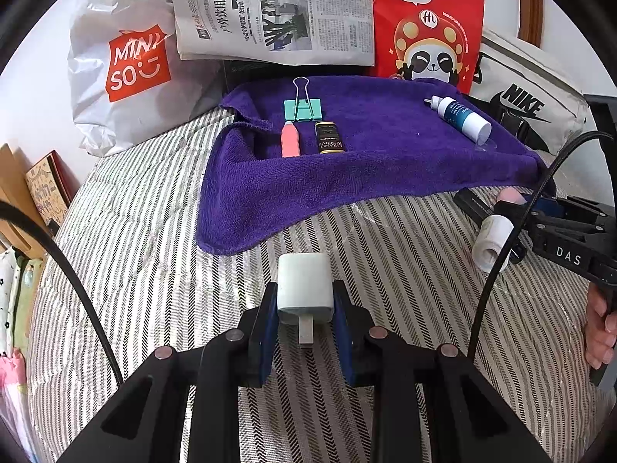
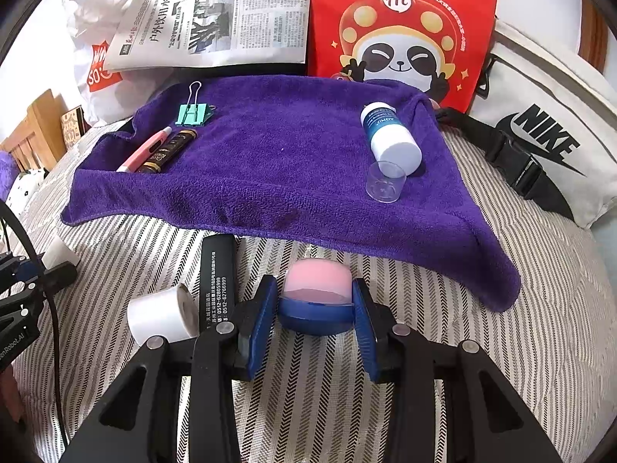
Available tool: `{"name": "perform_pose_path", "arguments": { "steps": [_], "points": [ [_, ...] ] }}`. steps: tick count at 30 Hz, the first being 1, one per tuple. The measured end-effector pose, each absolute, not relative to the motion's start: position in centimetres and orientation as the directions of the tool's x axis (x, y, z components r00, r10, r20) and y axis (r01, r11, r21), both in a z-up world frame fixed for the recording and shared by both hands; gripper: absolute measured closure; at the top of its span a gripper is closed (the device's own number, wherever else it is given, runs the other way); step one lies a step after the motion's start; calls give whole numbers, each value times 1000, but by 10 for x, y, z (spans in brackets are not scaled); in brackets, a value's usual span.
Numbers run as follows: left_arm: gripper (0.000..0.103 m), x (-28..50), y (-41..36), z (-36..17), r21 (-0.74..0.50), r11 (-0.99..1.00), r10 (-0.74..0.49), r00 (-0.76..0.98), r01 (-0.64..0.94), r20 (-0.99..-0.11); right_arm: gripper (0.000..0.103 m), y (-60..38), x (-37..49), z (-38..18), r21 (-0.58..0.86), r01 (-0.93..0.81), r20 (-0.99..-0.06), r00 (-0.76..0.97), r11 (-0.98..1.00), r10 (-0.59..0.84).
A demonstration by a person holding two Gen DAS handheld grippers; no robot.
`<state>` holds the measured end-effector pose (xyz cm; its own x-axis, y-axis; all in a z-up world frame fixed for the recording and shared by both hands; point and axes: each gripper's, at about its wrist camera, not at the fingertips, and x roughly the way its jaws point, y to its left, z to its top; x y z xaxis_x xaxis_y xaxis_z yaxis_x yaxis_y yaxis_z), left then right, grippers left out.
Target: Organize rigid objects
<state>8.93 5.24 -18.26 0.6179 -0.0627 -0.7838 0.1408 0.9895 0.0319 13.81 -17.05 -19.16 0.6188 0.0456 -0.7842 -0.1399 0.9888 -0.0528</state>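
My left gripper is shut on a white charger block, its metal plug facing the camera, just above the striped bedcover. My right gripper is shut on a small round jar with a pink top and blue base. Beyond both lies a purple towel carrying a teal binder clip, a pink pen, a black-and-gold tube, a blue-and-white bottle on its side and a clear cap. The towel also fills the middle of the left wrist view.
A white tape roll and a black flat bar lie on the striped cover left of my right gripper. A Miniso bag, newspaper, red panda bag and Nike bag line the back.
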Motion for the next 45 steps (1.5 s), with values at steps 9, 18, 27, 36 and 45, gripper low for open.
{"name": "perform_pose_path", "arguments": {
  "steps": [9, 18, 27, 36, 45],
  "points": [
    [78, 94, 56, -180, -7, 992, -78, 589, 122, -804, 66, -175, 133, -189, -21, -162, -792, 605, 987, 82],
    [78, 97, 59, -162, -96, 991, -134, 578, 95, -805, 66, -175, 125, -164, -3, -206, -780, 613, 979, 127],
    [78, 123, 58, -137, -144, 985, -170, 583, 93, -795, 66, -193, 139, -136, 32, -187, -772, 619, 982, 143],
    [78, 172, 41, -122, -167, 975, -220, 577, 143, -787, 66, -210, 152, -115, 37, -188, -751, 643, 982, 151],
    [78, 233, 14, -139, -246, 949, -313, 527, 195, -790, 66, -216, 147, -121, 31, -181, -769, 624, 983, 139]
  ]
}}
